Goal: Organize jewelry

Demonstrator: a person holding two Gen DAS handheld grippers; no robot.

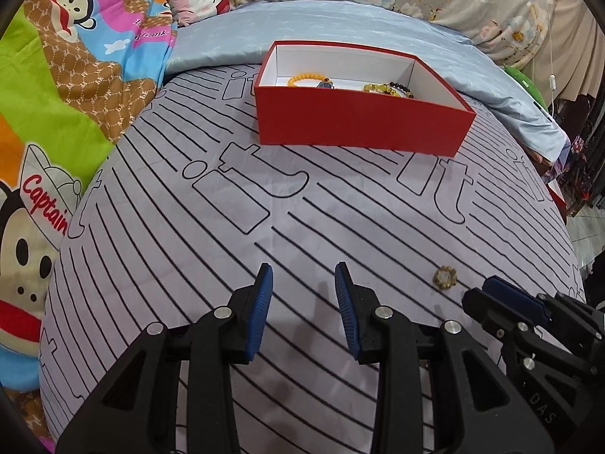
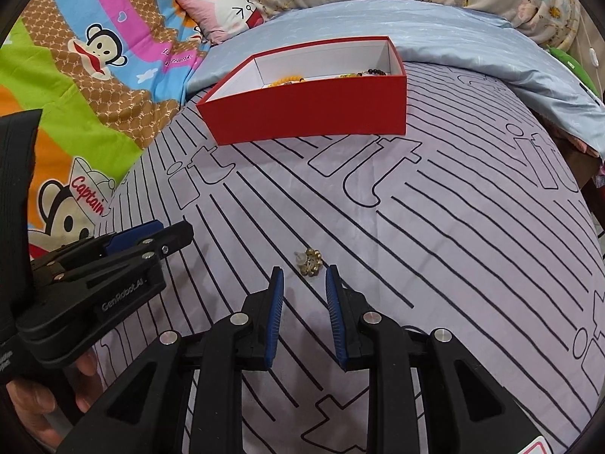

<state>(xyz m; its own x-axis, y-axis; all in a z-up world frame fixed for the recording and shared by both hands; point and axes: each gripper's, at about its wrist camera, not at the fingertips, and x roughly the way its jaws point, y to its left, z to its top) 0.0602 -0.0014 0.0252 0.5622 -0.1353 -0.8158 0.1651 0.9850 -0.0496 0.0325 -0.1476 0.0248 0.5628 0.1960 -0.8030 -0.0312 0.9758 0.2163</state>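
Nearing the end, seemingly: bracelets (image 1: pixel 310 80) already lying in the red box (image 1: pixel 359 121), one gold earring (image 2: pixel 309 261) still waiting on the bed (image 2: pixel 453 246) just ahead of the right gripper (image 2: pixel 304 283), fingers parted and empty, left gripper (image 1: pixel 304 283) likewise gaping.

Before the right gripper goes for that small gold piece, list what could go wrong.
1. The gold piece is tiny and lies flat on the soft striped sheet; the right gripper may pinch cloth or nudge it away.
2. The left gripper sits close and could collide.
3. The red box lies far ahead; a weak grip might drop the piece.
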